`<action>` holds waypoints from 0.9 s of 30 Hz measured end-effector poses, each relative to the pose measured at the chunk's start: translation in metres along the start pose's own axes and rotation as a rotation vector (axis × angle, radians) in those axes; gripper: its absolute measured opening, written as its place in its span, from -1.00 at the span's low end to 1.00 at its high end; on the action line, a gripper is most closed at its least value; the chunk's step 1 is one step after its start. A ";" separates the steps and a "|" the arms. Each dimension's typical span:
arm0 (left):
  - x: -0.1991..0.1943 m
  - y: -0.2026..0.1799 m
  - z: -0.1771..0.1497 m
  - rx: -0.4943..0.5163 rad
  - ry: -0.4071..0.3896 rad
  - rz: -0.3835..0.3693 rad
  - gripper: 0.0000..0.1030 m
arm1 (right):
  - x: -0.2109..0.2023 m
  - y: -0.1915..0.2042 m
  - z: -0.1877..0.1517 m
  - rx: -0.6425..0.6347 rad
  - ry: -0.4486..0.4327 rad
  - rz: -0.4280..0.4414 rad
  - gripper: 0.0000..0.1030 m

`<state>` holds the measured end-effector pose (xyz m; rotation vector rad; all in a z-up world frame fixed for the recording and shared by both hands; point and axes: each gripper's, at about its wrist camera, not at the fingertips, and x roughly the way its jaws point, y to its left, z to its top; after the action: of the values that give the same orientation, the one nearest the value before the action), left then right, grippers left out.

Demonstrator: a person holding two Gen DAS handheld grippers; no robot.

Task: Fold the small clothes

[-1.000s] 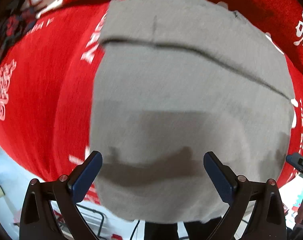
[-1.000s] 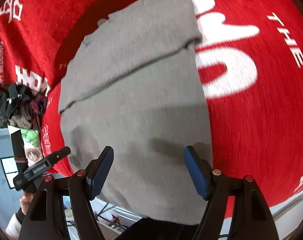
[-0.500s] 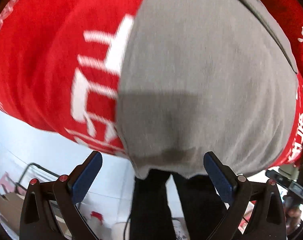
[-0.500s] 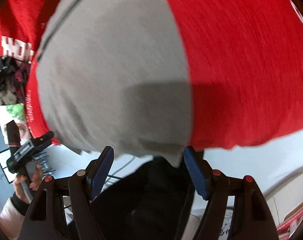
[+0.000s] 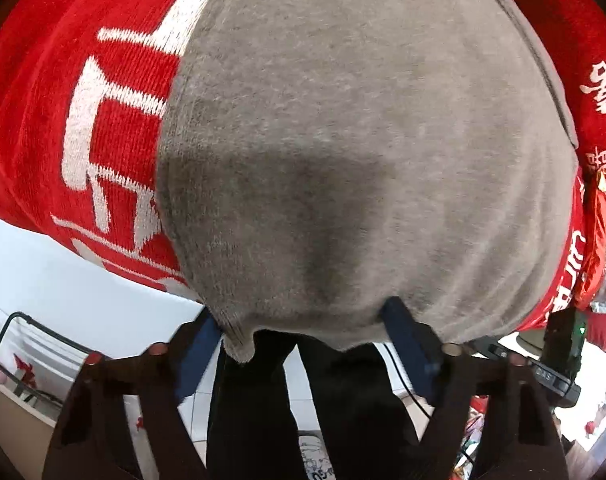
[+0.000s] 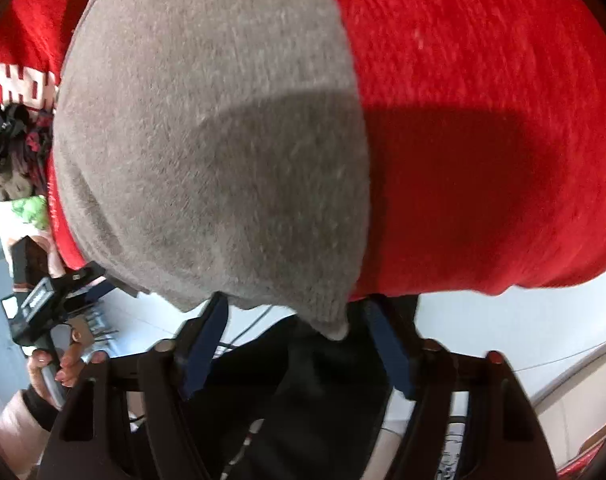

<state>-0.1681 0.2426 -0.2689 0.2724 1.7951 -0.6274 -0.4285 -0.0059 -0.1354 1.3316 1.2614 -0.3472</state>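
A grey knit garment lies flat on a red blanket with white lettering. My left gripper is at the garment's near left corner. Its jaws are closing, the hem hangs between the blue pads, and no firm pinch shows. At the near right corner my right gripper is also closing its jaws, with the hem tip between them. The grey garment fills the right wrist view, where the left gripper shows at the left edge in a hand.
The red blanket ends just behind the hem, over a pale floor. A person's dark trousers stand right below the grippers. A pile of dark clothes lies at the far left. A wire rack stands low on the left.
Both grippers have come down and back to the garment's near hem, each at one corner. Their jaws have narrowed around the hem edge.
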 end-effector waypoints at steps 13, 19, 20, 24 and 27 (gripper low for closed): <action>-0.097 -0.020 0.040 0.068 -0.120 -0.244 -0.85 | -0.077 0.049 0.023 0.028 -0.114 0.421 -0.86; -0.154 -0.049 0.125 0.159 -0.232 -0.189 -0.84 | -0.112 0.074 0.090 0.045 -0.250 0.493 -0.86; -0.156 -0.052 0.133 0.176 -0.249 -0.159 -0.84 | -0.115 0.076 0.103 0.051 -0.267 0.488 -0.86; -0.165 -0.058 0.163 0.212 -0.254 -0.059 -0.83 | -0.113 0.084 0.143 0.062 -0.276 0.410 -0.86; -0.155 -0.065 0.169 0.221 -0.246 0.001 -0.19 | -0.109 0.084 0.162 0.073 -0.254 0.342 -0.86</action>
<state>-0.0133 0.1167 -0.1392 0.3307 1.4919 -0.8237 -0.3247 -0.1659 -0.0424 1.4843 0.8000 -0.3108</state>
